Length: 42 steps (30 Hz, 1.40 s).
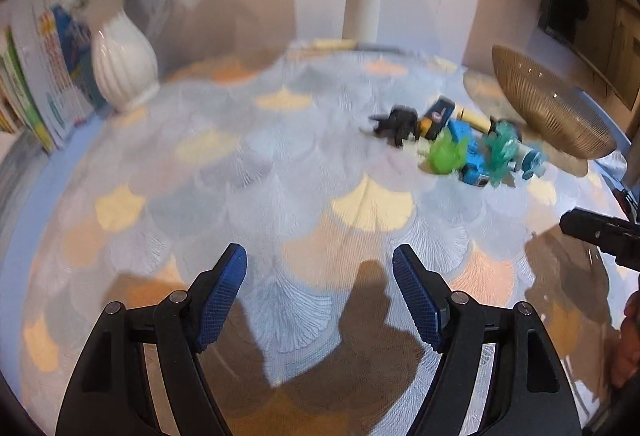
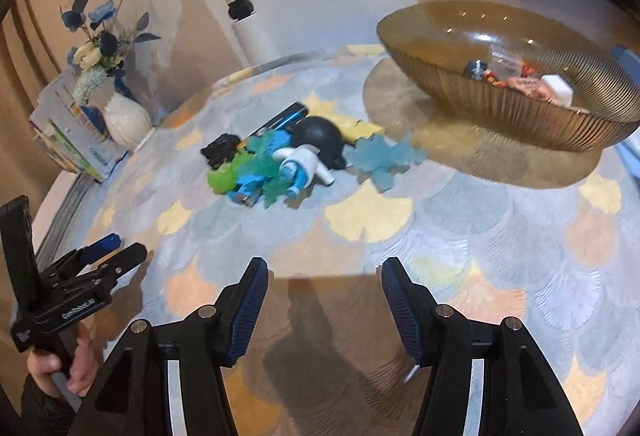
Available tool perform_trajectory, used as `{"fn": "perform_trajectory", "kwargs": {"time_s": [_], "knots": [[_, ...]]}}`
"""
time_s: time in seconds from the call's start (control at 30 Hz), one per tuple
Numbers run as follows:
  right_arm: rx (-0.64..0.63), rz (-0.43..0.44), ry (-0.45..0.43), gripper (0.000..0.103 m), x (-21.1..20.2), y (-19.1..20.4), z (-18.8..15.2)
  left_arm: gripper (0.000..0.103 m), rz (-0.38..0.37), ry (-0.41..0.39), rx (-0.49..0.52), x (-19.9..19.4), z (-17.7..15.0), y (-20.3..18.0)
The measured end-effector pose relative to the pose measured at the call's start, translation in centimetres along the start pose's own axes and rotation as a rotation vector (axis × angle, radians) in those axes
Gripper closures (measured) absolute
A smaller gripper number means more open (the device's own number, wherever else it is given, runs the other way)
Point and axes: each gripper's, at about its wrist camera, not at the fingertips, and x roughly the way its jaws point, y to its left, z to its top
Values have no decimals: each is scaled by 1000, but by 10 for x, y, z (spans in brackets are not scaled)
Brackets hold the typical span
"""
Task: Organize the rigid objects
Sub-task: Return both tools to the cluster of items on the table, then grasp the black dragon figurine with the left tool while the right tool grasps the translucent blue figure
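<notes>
The bench (image 2: 460,236), covered by a cloth printed with fan-shaped scallops in grey, yellow and peach, fills both views. At its far right stands a ribbed amber glass bowl (image 2: 512,116), translucent, holding a few small items whose kinds are hard to make out through the wall; in the left wrist view the bowl (image 1: 556,108) is cut by the frame edge. Near the bowl, toward the middle of the bench, lies the pile of small toys (image 2: 280,164): a dark dome-shaped piece (image 2: 320,140), a white-and-blue figure (image 2: 300,164), a pale blue snowflake-like piece (image 2: 384,160) just beside the pile on the bowl side, a bright green piece (image 2: 222,178) and a black piece (image 2: 220,152) on the other side. The pieces overlap, so their full outlines are hidden, and motion blur softens them in the left wrist view (image 1: 460,144). At far left a white ribbed vase (image 2: 126,122) with blue and cream flowers stands against stacked printed material. The left gripper (image 1: 320,296) and the right gripper (image 2: 324,300) both hover over bare cloth, well apart from the pile, blue-padded fingers (image 1: 222,296) spread wide and holding nothing.
</notes>
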Motion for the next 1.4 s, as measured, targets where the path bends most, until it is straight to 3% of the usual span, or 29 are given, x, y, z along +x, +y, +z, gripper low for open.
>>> {"fn": "perform_trajectory", "kwargs": {"time_s": [0.03,0.43,0.73,0.97,1.07,1.2,1.4], "knots": [[8,-1,5,45,2,-1,0,29,-5,26,-6,4,0,2],[-1,-46,6,45,6,0,3,29,-34,29,-9,6,-2,4],[90,-49,26,45,-1,-21,15,29,-55,34,1,6,-2,3],[4,-158,-21,45,11,-21,52,29,-82,-9,88,4,44,-11],[-33,-203,-41,45,24,-20,54,33,-95,-2,107,27,67,-17],[-53,-190,-42,45,30,-19,56,33,-141,32,123,58,80,-25],[-56,-210,0,45,48,-19,63,53,-164,56,183,87,88,-45]]}}
